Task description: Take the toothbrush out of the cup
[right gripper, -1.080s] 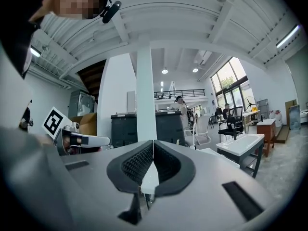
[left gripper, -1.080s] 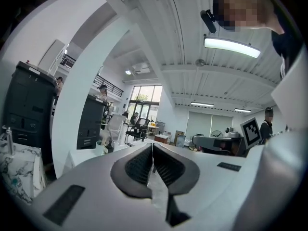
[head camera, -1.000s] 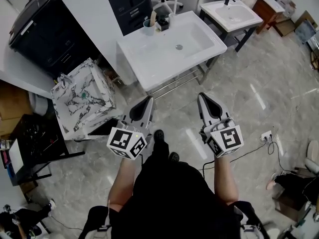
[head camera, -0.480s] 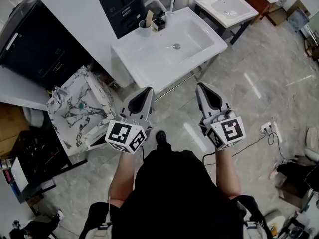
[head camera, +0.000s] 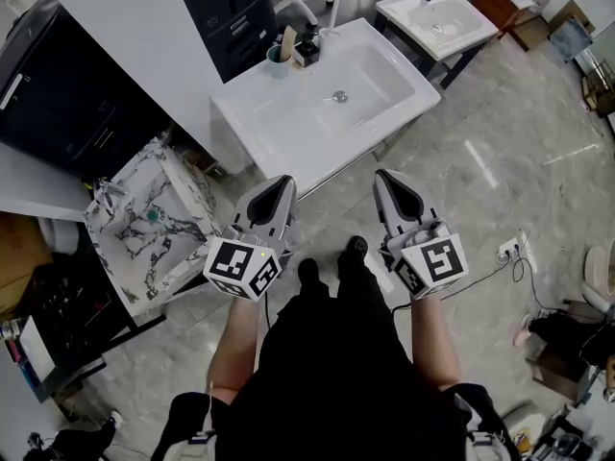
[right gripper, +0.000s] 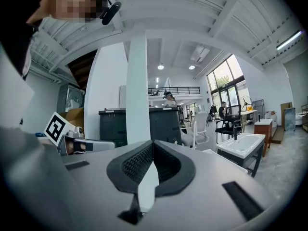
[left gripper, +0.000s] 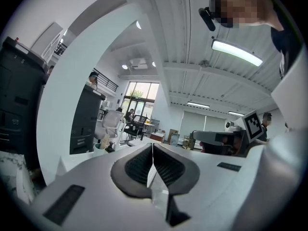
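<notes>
A pale cup (head camera: pixel 278 61) stands at the back left corner of the white sink (head camera: pixel 288 123), with a light-coloured toothbrush (head camera: pixel 288 38) upright in it. Both grippers hover over the floor just short of the sink's front edge, far from the cup. My left gripper (head camera: pixel 282 182) has its jaws together with nothing between them, and so does my right gripper (head camera: pixel 382 176). In the left gripper view the cup (left gripper: pixel 98 149) and toothbrush (left gripper: pixel 104 140) show small, left of the shut left gripper (left gripper: pixel 152 146). The right gripper (right gripper: pixel 153 143) points past the sink.
A small dark item (head camera: pixel 308 46) sits beside the cup. A second white sink (head camera: pixel 437 12) stands behind, a marbled basin (head camera: pixel 144 224) at the left, dark cabinets (head camera: pixel 235 8) beyond. A cable and power socket (head camera: pixel 509 251) lie on the floor at the right.
The person has stepped forward, and both grippers have come closer to the sink's front edge. Both pairs of jaws stayed shut.
</notes>
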{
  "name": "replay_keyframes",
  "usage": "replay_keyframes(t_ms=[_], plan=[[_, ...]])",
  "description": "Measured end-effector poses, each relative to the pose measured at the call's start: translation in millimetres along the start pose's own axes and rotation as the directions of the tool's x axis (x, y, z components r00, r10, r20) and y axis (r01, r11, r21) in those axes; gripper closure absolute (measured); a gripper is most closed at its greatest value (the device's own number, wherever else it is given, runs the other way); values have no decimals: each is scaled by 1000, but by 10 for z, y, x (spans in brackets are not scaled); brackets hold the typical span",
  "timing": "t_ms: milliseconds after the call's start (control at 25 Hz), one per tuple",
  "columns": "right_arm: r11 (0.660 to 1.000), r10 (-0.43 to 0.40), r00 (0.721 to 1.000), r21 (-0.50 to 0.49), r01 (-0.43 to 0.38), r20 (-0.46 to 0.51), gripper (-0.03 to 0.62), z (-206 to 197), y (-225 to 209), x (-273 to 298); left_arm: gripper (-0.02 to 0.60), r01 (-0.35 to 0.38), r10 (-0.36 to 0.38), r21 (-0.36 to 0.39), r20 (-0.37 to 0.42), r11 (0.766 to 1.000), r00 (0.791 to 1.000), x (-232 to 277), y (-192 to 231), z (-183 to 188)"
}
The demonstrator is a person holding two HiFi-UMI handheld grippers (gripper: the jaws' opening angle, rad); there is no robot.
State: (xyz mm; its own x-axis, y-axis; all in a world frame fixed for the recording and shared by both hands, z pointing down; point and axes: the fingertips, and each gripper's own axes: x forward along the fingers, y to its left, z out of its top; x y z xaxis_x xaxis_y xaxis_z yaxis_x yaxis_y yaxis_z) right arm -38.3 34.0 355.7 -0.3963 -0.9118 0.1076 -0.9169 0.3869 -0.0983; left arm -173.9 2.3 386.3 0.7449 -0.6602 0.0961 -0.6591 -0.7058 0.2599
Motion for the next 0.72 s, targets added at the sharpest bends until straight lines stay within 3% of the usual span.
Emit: replay_keyframes(t_ms=[240,720], plan=[[1000,11,1000,11,-10,-25,563,-78,-258,217,565,-17,17,0,-6,1000,1000,255,70,-11],[984,166,986,72,-166,1,563,164,-1132,1154,563,-161,161,47,1,986,987,1288,364,238]])
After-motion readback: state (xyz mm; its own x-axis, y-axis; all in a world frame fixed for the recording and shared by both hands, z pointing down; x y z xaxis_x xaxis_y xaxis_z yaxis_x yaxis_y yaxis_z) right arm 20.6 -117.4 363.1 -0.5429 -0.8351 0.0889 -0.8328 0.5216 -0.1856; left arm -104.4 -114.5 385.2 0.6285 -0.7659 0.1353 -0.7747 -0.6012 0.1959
